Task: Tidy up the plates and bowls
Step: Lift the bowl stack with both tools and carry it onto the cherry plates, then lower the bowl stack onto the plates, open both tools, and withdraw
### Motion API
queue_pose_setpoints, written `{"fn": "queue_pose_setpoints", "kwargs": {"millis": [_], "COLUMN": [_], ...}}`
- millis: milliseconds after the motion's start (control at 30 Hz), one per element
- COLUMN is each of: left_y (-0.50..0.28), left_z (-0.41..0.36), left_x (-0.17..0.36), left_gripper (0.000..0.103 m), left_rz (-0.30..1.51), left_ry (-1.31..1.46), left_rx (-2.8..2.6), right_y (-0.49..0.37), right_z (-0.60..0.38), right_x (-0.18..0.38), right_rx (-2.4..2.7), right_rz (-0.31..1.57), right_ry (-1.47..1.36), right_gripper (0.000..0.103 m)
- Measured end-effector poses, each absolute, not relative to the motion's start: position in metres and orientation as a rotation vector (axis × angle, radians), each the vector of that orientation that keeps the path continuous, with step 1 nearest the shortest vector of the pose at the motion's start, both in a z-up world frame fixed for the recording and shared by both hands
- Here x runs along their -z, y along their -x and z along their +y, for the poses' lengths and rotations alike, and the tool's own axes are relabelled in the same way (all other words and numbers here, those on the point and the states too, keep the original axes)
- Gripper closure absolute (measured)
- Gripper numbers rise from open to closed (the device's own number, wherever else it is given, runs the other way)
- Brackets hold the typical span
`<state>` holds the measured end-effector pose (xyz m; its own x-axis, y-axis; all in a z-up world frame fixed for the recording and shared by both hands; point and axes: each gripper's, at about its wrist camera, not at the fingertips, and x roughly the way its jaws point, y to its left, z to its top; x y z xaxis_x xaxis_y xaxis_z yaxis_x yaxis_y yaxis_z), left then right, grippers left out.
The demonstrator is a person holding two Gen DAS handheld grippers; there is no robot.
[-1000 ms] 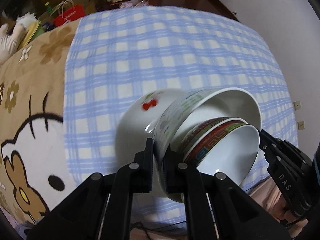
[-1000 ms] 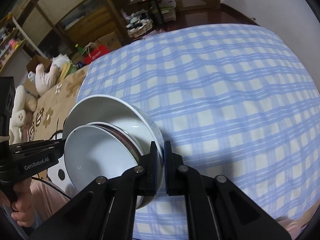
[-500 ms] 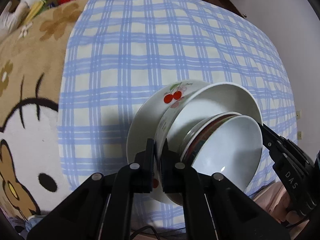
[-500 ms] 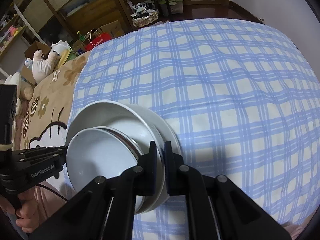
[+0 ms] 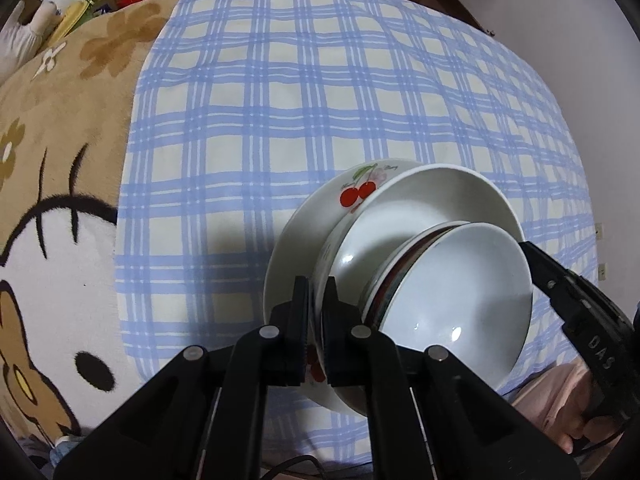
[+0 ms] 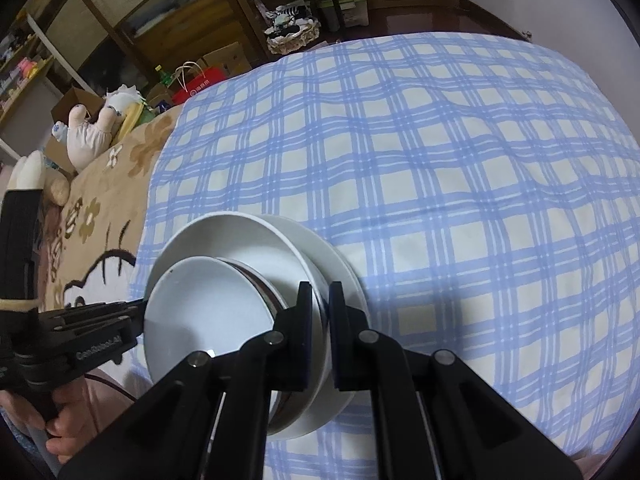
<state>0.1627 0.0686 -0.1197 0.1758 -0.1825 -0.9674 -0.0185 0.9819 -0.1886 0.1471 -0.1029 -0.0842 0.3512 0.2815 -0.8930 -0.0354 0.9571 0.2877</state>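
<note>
From my left wrist camera, my left hand-held gripper [image 5: 317, 308] is pinched on the near rim of the large cherry-print bowl [image 5: 404, 216], its jaws narrow with only the bowl wall between them. That bowl sits tilted on a white plate [image 5: 288, 248], which lies on the blue plaid cloth [image 5: 280, 100] covering the bed. Nested inside it is a smaller bowl [image 5: 460, 284] with a red patterned outside and a white inside. At the right, the right hand-held gripper [image 5: 528, 248] meets the far side of the stack. A tan cartoon blanket [image 5: 52, 200] lies left of the cloth.

From my right wrist camera, my right hand-held gripper [image 6: 320, 312] is clamped narrowly on the large bowl's [image 6: 248, 236] rim. The smaller bowl [image 6: 200, 312] leans inside it, and the plate [image 6: 340, 264] shows beneath. The left hand-held gripper [image 6: 140, 308] reaches in from the left, held by a hand [image 6: 60, 432].
</note>
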Motion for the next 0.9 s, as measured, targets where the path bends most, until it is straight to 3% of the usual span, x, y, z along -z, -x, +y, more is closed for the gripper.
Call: {"fn": "queue_pose_setpoints", "kwargs": {"millis": [233,533,567,600,767,900], "left_y": [-0.159,-0.136,-0.132,-0.127,-0.092,-0.056], "left_z": [0.065,0.064,0.065,0.068,0.081,0.089], "left_x": [0.111,0.039,0.029,0.018,-0.048,-0.086], "left_gripper": [0.090,0.069,0.063,0.057,0.048,0.025], "left_rz": [1.370,1.186,1.161,1.136,0.970,0.842], "left_ry": [0.110,-0.010,-0.024,-0.036,-0.086,-0.097], "left_rx": [0.089,0.066,0.063,0.061,0.029,0.002], "right_y": [-0.140,-0.120,-0.116,-0.113,-0.087,-0.063], "right_z": [-0.112,-0.140,-0.144,-0.148,-0.167,-0.183], "right_x": [0.075,0.041,0.037,0.032,0.001,-0.026], "right_rx": [-0.199,-0.158,-0.158,-0.155,-0.139,-0.120], "right_rz": [1.169,1.098,1.091,1.082,0.994,0.917], "right_ry": [-0.273,-0.276,-0.281,-0.285,-0.280,-0.288], "right_gripper": [0.094,0.094,0.093,0.089,0.061,0.042]}}
